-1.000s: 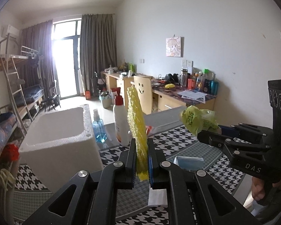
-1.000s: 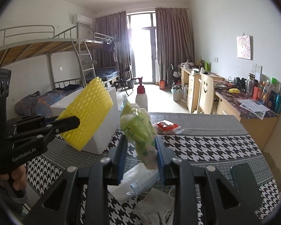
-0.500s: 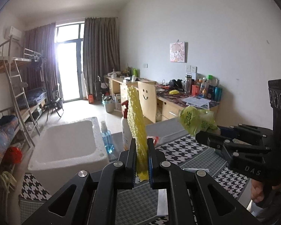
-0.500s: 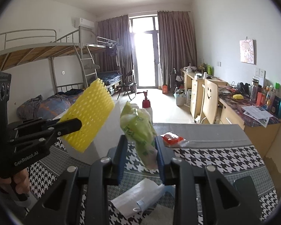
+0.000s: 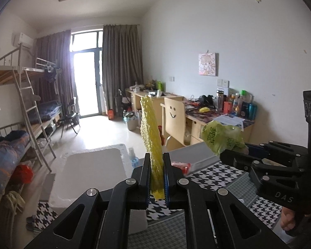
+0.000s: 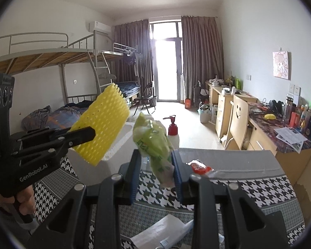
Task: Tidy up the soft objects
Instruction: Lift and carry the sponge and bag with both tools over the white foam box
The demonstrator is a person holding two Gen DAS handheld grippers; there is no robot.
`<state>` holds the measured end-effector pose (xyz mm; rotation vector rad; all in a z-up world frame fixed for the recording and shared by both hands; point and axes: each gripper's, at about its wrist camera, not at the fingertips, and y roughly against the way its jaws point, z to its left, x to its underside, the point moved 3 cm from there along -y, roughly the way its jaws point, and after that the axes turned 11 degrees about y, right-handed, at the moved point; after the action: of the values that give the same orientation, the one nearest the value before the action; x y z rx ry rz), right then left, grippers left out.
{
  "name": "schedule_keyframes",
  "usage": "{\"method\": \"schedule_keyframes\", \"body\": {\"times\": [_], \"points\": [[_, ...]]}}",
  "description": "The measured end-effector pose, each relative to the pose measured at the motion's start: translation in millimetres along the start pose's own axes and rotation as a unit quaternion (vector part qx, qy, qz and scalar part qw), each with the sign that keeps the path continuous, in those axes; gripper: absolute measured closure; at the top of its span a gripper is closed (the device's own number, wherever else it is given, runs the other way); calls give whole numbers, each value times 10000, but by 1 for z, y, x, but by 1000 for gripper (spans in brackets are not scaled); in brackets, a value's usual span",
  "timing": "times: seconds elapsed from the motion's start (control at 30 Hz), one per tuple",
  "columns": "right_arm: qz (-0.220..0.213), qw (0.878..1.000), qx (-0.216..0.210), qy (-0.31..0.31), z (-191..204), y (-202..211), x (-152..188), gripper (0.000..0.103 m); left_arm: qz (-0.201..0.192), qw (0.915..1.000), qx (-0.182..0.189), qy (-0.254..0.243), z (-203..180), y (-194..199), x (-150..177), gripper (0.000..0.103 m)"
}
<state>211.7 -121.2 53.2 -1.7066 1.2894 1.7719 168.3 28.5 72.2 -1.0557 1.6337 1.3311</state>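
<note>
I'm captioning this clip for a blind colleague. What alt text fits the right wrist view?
The right gripper pinches a crumpled green plastic bag above a checked tablecloth. At left, the left gripper holds a yellow foam net over a white foam box; a dorm room lies behind.
</note>
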Motion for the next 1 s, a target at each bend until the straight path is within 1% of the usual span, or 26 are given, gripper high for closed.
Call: {"method": "schedule_keyframes", "body": {"times": [0.23,0.37,0.5,0.73,1.0], "points": [[-66,9999,-82,90,5,-4,-12,69,-112,9997,-235,34,11,-2,-11,92],[-75,9997,-159,143,8,-10,-19,69,-119,9994,-303,120,18,-5,-17,92],[-91,9994,-241,220,14,-17,-25,69,-201,9985,-479,152,26,-6,-22,92],[-60,9988,-425,250,19,-32,-34,69,-165,9972,-695,236,39,-12,-25,92],[-23,9970,-664,400,36,-47,-43,69,-53,9944,-977,405,59,-21,-26,92]]}}
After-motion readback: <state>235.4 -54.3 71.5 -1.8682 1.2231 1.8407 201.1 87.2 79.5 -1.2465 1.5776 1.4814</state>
